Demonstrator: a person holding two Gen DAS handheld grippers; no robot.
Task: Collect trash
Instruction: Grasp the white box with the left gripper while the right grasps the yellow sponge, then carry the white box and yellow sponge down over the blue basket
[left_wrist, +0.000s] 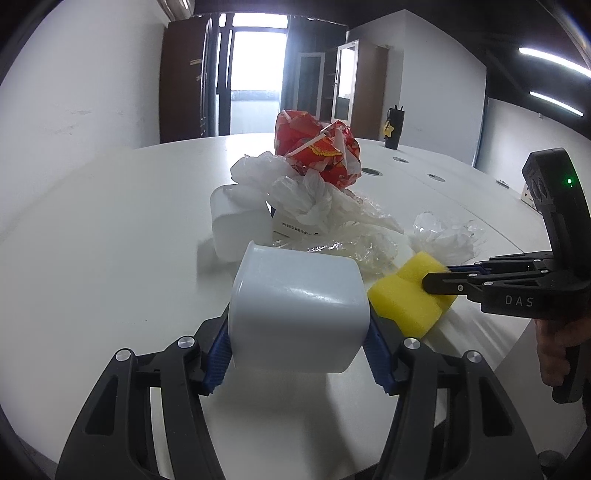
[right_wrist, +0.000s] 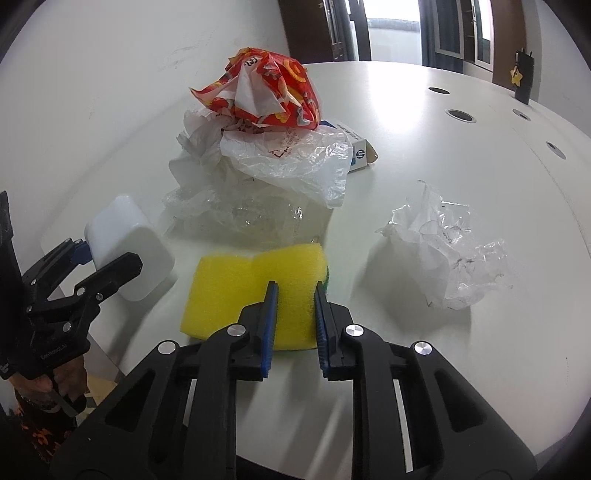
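Sponge (right_wrist: 255, 291), yellow foam with a green scouring face showing at its right edge, sits between the blue pads (right_wrist: 267, 325) of my right gripper (right_wrist: 295, 291). The jaws are drawn in on its near right part and pinch it; the foam dents where the pads bear. I judge it very light, soft and compressible, with a rough face that will not slip. A hold deeper toward its middle would carry it flatter; by this near end the far half may droop.

White tub (left_wrist: 295, 310) is clamped in my left gripper (left_wrist: 299, 354), pads pressed on its two opposite side walls, the mouth facing away from me. I judge it light, thin-walled and smooth, so it may flex or slide under a hard squeeze. The grip near its base, where the wall is stiffest, looks sound.

Ahead of both grippers on the white table (right_wrist: 443, 369) lies the remaining litter: clear and white plastic bags (right_wrist: 280, 162), a red printed wrapper (right_wrist: 266, 96) on top of them, a small box (right_wrist: 360, 151) behind. A crumpled clear film (right_wrist: 447, 251) lies to the right of my right gripper, apart from the heap. All of these I judge flimsy, near weightless and slick; pinch a bunched fold, not a flat sheet.
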